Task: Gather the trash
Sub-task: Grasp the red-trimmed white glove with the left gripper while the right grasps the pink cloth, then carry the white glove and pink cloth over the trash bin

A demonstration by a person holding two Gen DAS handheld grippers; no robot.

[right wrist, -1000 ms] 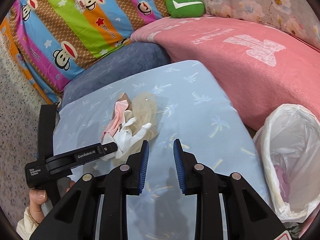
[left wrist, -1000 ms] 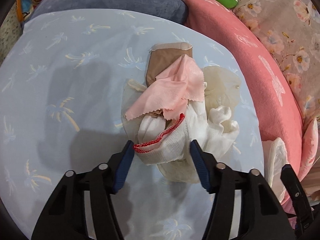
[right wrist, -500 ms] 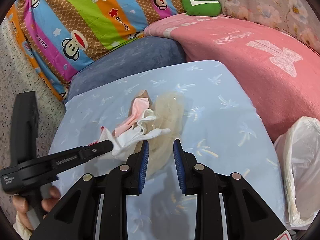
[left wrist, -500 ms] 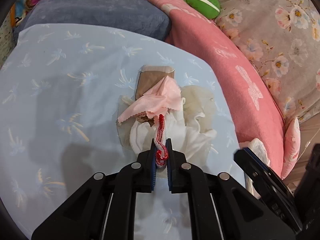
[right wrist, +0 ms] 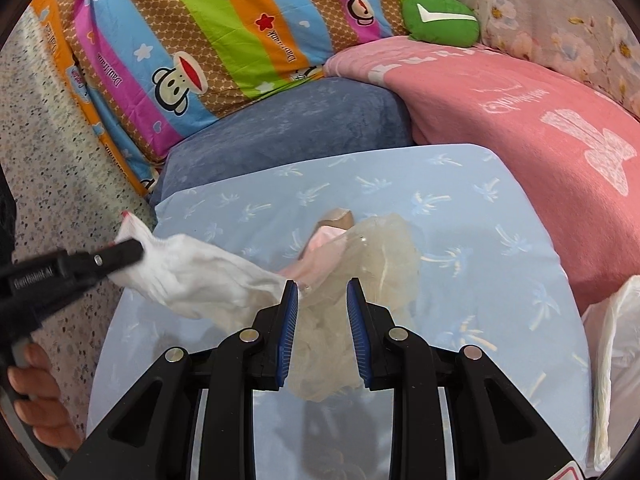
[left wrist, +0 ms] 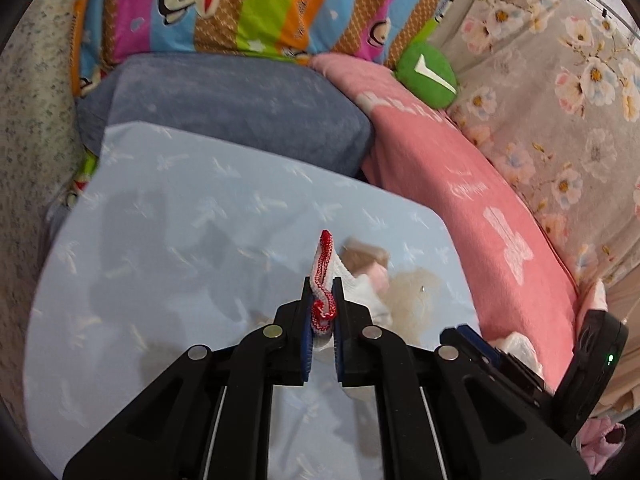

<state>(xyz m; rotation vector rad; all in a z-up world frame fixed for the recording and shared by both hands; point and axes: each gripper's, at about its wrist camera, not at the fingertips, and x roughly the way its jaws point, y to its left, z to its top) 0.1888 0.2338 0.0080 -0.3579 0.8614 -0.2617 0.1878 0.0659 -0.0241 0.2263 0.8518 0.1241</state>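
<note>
Left hand-held gripper (left wrist: 321,312) clamped on white rag (right wrist: 192,276), stretched leftward off cushion (right wrist: 460,208). Right hand-held gripper (right wrist: 322,316) apart over beige wrapper (right wrist: 384,256); bag (right wrist: 616,352) right.

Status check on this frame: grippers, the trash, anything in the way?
Left hand-held gripper shut on white glove, lifting it off the pile. Right hand-held gripper open over translucent wrapper. Trash bag at right, nothing blocking.

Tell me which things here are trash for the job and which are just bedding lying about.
Job:
- white glove with red cuff, pinched in the left claw
- translucent plastic glove, ahead of the open right claw
- pink cloth scrap
- tan wrapper
- white trash bag

Lying about:
- pink blanket
- monkey-print quilt
- green cushion
</note>
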